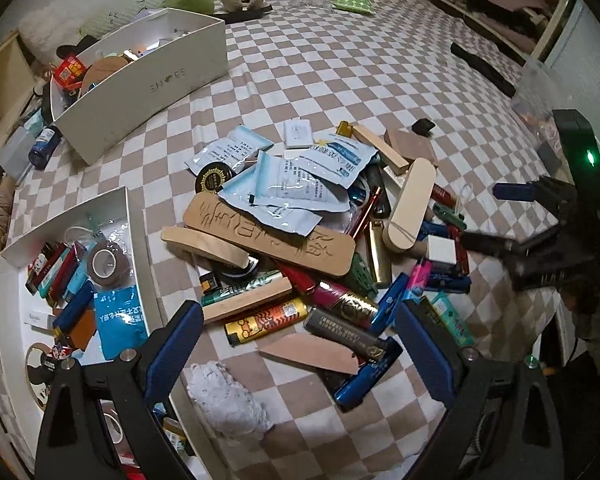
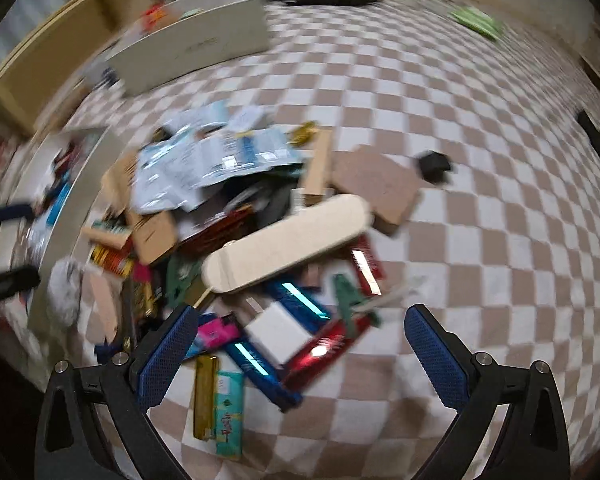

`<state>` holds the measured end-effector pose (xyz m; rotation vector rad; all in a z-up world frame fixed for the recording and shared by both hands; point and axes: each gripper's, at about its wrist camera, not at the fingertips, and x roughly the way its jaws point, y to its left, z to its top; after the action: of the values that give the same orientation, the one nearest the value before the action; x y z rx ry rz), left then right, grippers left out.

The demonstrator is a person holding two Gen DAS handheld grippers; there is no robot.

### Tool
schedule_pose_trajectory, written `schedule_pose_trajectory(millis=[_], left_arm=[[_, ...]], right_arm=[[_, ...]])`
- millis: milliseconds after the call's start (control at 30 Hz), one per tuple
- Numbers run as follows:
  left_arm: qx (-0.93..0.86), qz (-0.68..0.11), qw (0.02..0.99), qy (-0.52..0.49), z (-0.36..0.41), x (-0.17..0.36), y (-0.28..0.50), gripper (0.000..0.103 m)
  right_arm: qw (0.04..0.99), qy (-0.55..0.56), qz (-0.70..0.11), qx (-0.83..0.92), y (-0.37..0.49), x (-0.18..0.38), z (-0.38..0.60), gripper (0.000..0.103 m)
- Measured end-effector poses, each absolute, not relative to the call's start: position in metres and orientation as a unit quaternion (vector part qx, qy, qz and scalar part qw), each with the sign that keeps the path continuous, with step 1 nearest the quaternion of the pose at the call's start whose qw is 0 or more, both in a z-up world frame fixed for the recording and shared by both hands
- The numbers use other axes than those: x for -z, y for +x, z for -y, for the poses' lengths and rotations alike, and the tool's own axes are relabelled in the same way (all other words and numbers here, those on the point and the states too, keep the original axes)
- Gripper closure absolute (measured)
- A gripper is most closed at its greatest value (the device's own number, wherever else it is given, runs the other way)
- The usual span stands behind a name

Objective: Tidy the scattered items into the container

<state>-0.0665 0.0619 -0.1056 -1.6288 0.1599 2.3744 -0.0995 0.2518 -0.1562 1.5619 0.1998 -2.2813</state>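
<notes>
White box [image 1: 172,76] lettered "SHOES", upside down, behind lighter pile [image 1: 320,256].

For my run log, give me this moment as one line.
left hand-held gripper: open over pile | right hand-held gripper: open, empty | white tray: part filled

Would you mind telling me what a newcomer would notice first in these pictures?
Probably the jumbled heap of lighters, sachets and wooden pieces in the middle of the checkered bedspread. Left of it sits a part-filled white tray, with a white shoebox beyond. Both grippers, left and right, hang open above the heap.
</notes>
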Motion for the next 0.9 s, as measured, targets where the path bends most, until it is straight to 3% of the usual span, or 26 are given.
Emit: schedule_pose_trajectory(millis=[233, 733, 800, 900], left_arm=[[-0.808, -0.084, 0.161, -0.561, -0.063, 0.113, -0.057, 0.006], [-0.779, -0.181, 0.220, -0.559, -0.076, 0.143, -0.034, 0.006], [-0.771, -0.195, 0.226, -0.563, -0.078, 0.149, -0.032, 0.006], [-0.759, -0.198, 0.235, -0.573, -0.078, 0.158, -0.033, 0.006]], right_arm=[[0.269, 0.536, -0.168, 0.783, -0.072, 0.180, -0.207, 0.000], [0.308, 0.555, -0.227, 0.738, -0.063, 0.216, -0.177, 0.000], [0.304, 0.559, -0.220, 0.739, -0.065, 0.216, -0.179, 0.002], [0.301, 0.557, -0.222, 0.742, -0.068, 0.212, -0.180, 0.014]])
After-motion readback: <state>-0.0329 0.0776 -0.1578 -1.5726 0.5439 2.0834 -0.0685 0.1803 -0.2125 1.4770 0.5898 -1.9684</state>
